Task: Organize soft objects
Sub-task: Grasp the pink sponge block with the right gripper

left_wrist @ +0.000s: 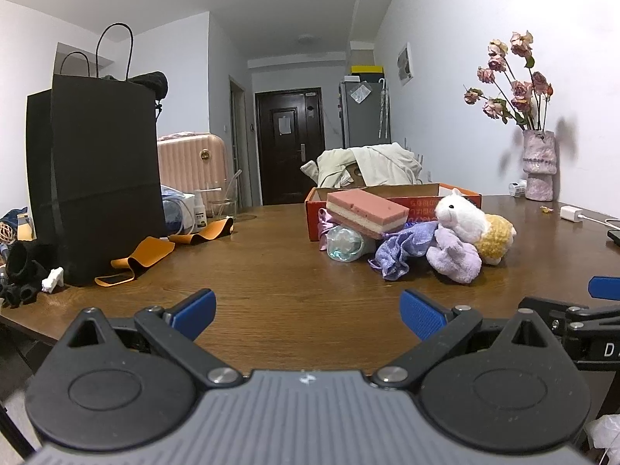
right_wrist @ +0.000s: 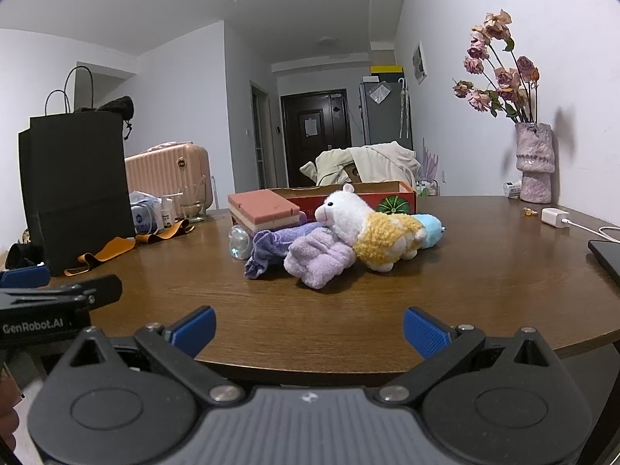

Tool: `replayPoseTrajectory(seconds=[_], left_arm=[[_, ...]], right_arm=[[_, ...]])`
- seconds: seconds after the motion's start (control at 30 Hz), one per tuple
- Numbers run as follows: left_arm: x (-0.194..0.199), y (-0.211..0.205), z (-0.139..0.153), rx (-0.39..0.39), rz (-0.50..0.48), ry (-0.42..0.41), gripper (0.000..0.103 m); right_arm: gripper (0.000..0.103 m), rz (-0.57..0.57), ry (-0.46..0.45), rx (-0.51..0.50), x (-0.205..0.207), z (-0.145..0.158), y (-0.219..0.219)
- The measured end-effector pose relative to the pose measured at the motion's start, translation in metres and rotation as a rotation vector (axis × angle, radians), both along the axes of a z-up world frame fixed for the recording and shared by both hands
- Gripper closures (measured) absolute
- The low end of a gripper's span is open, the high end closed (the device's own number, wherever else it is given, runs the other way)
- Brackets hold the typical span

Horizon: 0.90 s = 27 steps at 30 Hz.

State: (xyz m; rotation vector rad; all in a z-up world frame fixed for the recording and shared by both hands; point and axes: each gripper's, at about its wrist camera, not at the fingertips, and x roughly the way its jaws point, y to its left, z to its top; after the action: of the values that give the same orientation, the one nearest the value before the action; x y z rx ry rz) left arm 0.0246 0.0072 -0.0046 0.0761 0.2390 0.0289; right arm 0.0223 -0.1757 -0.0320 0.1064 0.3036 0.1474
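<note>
A heap of soft things lies mid-table in front of an orange cardboard box (left_wrist: pixel 459 190) (right_wrist: pixel 403 193). On top rests a pink layered sponge (left_wrist: pixel 366 211) (right_wrist: pixel 261 209). A white plush animal in a yellow knit (left_wrist: pixel 465 215) (right_wrist: pixel 368 228) leans on a lilac towel (left_wrist: pixel 455 255) (right_wrist: pixel 319 257) and a purple cloth (left_wrist: pixel 399 250) (right_wrist: pixel 263 250). A clear bottle (left_wrist: pixel 345 246) (right_wrist: pixel 239 242) lies under the sponge, and a light blue plush (right_wrist: pixel 430 228) lies behind. My left gripper (left_wrist: pixel 308 316) and right gripper (right_wrist: pixel 310 329) hover open and empty near the table's front edge, well short of the heap.
A tall black paper bag (left_wrist: pixel 97 178) (right_wrist: pixel 75 186) stands at the left with orange straps (left_wrist: pixel 147 257) and black items beside it. A vase of dried roses (left_wrist: pixel 538 166) (right_wrist: pixel 534 162), a white charger (right_wrist: pixel 556 217) and a dark device (right_wrist: pixel 606 257) sit at the right. The brown table (left_wrist: pixel 271 271) is bare before the heap.
</note>
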Motion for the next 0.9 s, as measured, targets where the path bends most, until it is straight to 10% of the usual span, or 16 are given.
replayPoseTrajectory(seconds=[0.53,0.73,0.9], left_arm=[[0.084,0.009,0.044,-0.016,-0.141,0.006,0.000],[0.172,0.017,0.070,-0.023,-0.262,-0.002,0.000],[0.265,0.024,0.077,-0.115,-0.336,0.149,0.027]], right_arm=[[0.004,0.072,0.038,0.109,0.079,0.036,0.001],[0.038,0.141,0.090,0.227,0.150,0.048,0.010],[0.054,0.147,0.148,0.308,0.219,0.047,0.021]])
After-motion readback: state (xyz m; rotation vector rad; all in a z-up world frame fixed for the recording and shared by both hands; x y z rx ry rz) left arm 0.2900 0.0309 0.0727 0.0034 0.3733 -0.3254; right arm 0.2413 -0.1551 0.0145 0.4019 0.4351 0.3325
